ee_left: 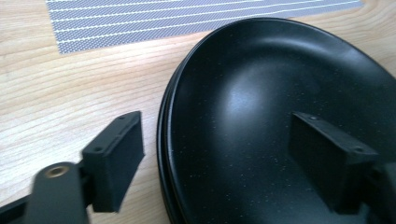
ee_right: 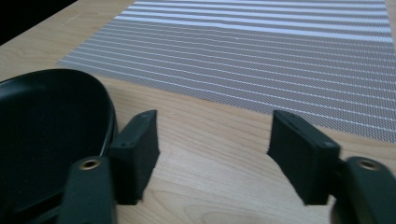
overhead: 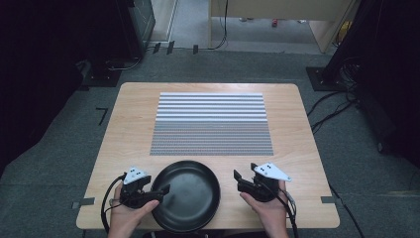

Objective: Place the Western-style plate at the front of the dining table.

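Across the middle of the high view sits the table [overhead: 133, 106], light wood, with a striped mat [overhead: 211, 124] on its centre. Bottom centre: black plate [overhead: 185, 196], on the table's near edge, just below the mat, not touching it. Looks like a stack of two in the left gripper view, double rim line at the edge; can't be sure.

Left gripper [overhead: 159, 191], bottom left: jaws straddle the plate's left rim, one pad outside over the wood, one inside over the bowl. Clear gap on both sides in its own view, so partly open, gripping nothing yet.

Right gripper [overhead: 241, 179], bottom right: jaws wide, only bare wood between them, holding nothing. Plate [ee_right: 51, 135] is just beside its left jaw, apart from it.

Risks, my read:
- Glossy, sloped rim. If the left pads close shallow they could slide off, or lift the top plate only, if it is a stack.
- One-sided lift tilts the plate; it sits at the table edge, so a slip sends it toward the person.
- Right jaws aren't around the rim yet; closing now grabs air.
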